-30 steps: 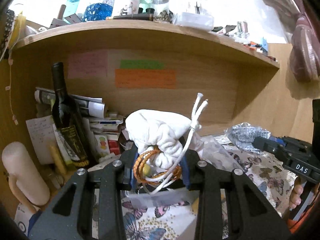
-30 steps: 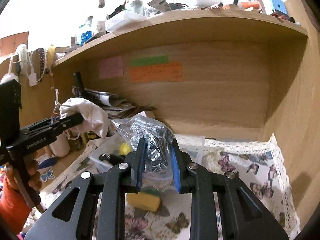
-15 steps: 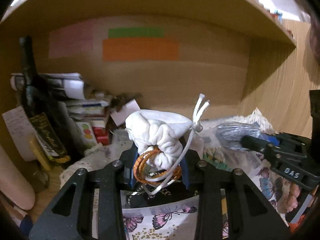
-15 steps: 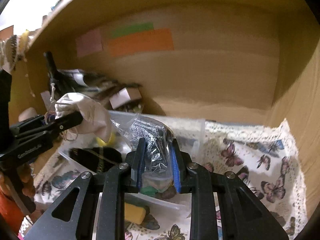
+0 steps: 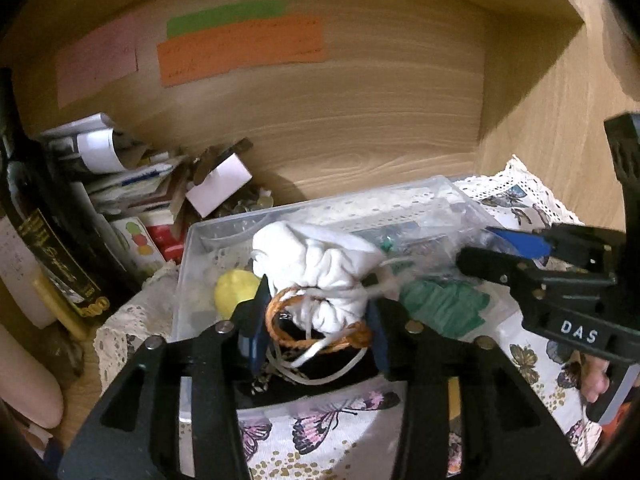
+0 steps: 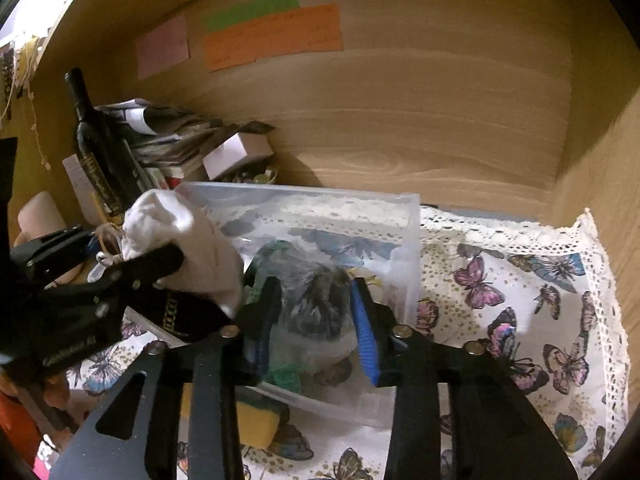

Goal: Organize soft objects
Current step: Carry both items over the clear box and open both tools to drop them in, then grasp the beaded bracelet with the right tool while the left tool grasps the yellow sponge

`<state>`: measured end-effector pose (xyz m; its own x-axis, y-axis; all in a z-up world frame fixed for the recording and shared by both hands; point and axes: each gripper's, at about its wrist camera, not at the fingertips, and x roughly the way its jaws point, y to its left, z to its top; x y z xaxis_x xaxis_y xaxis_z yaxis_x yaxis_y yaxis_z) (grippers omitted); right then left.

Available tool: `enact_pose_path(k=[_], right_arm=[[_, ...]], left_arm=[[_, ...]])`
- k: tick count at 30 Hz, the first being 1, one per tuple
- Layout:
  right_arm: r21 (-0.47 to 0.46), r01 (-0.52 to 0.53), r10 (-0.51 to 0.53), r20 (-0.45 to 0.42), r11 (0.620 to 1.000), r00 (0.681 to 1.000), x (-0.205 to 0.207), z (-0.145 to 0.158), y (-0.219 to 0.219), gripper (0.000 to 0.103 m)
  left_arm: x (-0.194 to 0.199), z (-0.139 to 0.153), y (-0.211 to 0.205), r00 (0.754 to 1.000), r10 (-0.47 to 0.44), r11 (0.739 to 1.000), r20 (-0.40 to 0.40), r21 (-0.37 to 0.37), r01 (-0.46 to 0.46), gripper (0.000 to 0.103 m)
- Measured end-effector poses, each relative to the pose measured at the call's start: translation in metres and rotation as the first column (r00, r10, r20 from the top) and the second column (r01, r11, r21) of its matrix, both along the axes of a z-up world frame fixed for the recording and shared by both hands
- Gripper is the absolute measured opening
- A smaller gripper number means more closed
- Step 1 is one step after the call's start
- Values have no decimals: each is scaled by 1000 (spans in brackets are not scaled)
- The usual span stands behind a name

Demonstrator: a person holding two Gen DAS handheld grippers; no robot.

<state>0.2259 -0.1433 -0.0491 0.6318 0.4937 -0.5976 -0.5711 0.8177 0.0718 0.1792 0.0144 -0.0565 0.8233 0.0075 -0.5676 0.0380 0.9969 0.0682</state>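
Note:
My left gripper (image 5: 316,320) is shut on a white drawstring pouch (image 5: 316,264) with an orange cord, held over the clear plastic bin (image 5: 192,240); the pouch also shows in the right wrist view (image 6: 180,236). My right gripper (image 6: 312,320) has its jaws wider apart around a clear plastic bag with dark grey stuff (image 6: 316,296), which lies inside the clear bin (image 6: 408,240). A yellow soft ball (image 5: 236,292), a green soft thing (image 5: 440,308) and a black item lie in the bin.
A dark wine bottle (image 6: 96,152), stacked papers (image 5: 112,168) and a small white box (image 6: 236,152) crowd the back left. A yellow sponge (image 6: 256,424) lies by the bin's front. The butterfly cloth (image 6: 520,312) covers the shelf to the right wall.
Both grippers have moved forward and down into the shelf, bringing pouch and bag into the bin. The right jaws have spread apart around the bag.

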Motion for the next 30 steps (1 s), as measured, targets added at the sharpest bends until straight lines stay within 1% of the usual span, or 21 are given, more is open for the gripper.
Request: enact_pose_path(k=[1, 2, 4, 5, 6, 7, 12, 17, 20, 23, 27, 30], right_arm=[[3, 2, -2, 4, 1000, 1000, -1, 1, -1, 40], [12, 3, -3, 8, 1000, 1000, -3, 3, -3, 44], [35, -2, 2, 15, 999, 1000, -6, 8, -7, 50], [55, -15, 14, 21, 998, 1000, -10, 12, -10, 50], [64, -24, 23, 25, 998, 999, -13, 15, -12, 50], [73, -31, 29, 32, 997, 999, -17, 18, -14, 50], [90, -49, 43, 72, 995, 997, -39, 30, -27, 51], [69, -71, 64, 92, 995, 994, -63, 29, -37, 51], [44, -86, 82, 84, 995, 993, -76, 21, -42, 51], [7, -97, 97, 67, 995, 993, -87, 7, -44, 51], [-29, -113, 113, 4, 993, 994, -99, -15, -47, 51], [-74, -122, 120, -34, 990, 992, -109, -33, -50, 51]], left_arm=[[-2, 2, -2, 1000, -1, 1000, 6, 5, 1, 56], [-6, 5, -3, 1000, -1, 1000, 16, 7, 1, 62], [-12, 10, -4, 999, 5, 1000, 32, -1, -5, 83], [-16, 13, -5, 999, 12, 1000, 44, -6, -12, 88], [-19, 16, -6, 999, 20, 1000, 50, -6, -20, 96], [-22, 18, -6, 998, 29, 1000, 56, -4, -28, 100], [-39, 25, -9, 997, 22, 1000, 71, -17, -21, 101], [-58, 31, -9, 996, 6, 999, 91, -41, -3, 102], [-67, 30, -9, 996, -5, 998, 91, -55, 10, 103], [-75, 26, -12, 996, -13, 999, 84, -51, 18, 103], [-83, 17, -13, 998, -21, 999, 59, -47, 24, 103], [-86, 9, -13, 999, -29, 998, 28, -56, 30, 103]])
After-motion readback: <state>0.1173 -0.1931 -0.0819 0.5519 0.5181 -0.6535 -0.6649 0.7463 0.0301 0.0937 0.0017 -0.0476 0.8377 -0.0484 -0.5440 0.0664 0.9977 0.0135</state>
